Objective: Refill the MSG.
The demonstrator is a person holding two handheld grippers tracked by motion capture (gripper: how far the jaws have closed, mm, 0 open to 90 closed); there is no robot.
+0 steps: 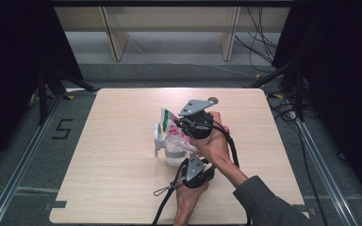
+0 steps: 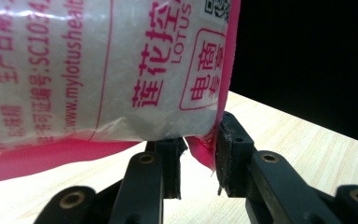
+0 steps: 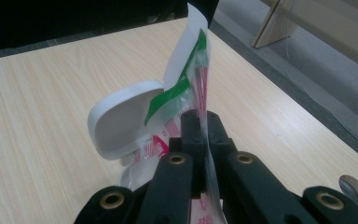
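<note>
While both hands stay near the middle of the wooden table [image 1: 118,188], the plastic bag [image 1: 175,129] with pink printing hangs between the 2 grippers, directly above a white container [image 1: 172,153] whose hinged lid [image 3: 116,119] stands flipped open on the side away from the right hand. The right gripper [image 3: 200,123] has its 2 black jaws pressed together on the bag's upper part, pinching the thin film flat, with the bag's green-and-white top edge rising just past the fingertips. The left gripper [image 2: 198,149], on the person's side of the container, holds the bag's lower pink sealed edge between jaws that stand only partly closed, the pink strip touching the right-hand pad. A small round grey disc [image 1: 212,100] lies on the table beyond the container, past the right gripper.
</note>
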